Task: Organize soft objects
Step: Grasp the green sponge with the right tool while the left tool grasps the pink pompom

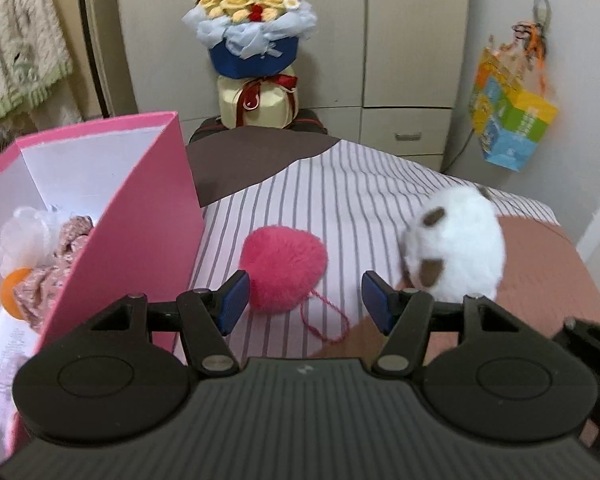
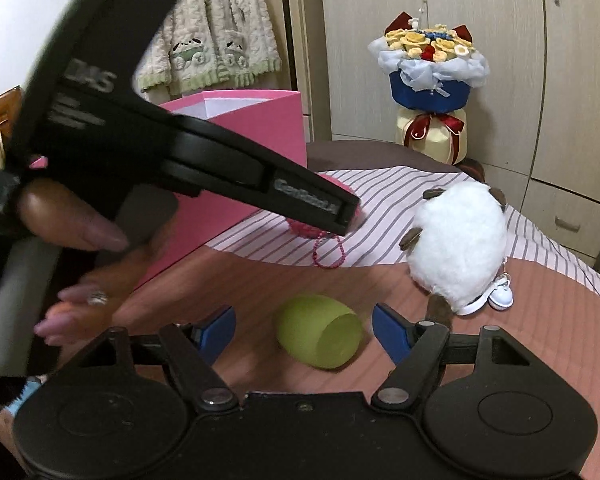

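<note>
A fluffy pink heart pompom point(image 1: 283, 270) with a cord lies on the striped bed cover, just ahead of my open, empty left gripper point(image 1: 303, 300), nearer its left finger. A white plush toy with brown patches point(image 1: 456, 250) lies to the right; it also shows in the right wrist view point(image 2: 458, 246). A pink box point(image 1: 140, 216) stands at the left and holds several soft items point(image 1: 44, 248). My right gripper point(image 2: 304, 330) is open and empty, with a green cup point(image 2: 320, 338) lying on its side between its fingers. The left gripper's body point(image 2: 204, 160) hides most of the pompom there.
A flower bouquet point(image 1: 256, 32) stands at the far end of the bed against a wardrobe. A colourful bag point(image 1: 508, 120) hangs on the right wall. A fluffy jacket point(image 2: 216, 36) hangs behind the box. The bed's right edge drops off near the plush.
</note>
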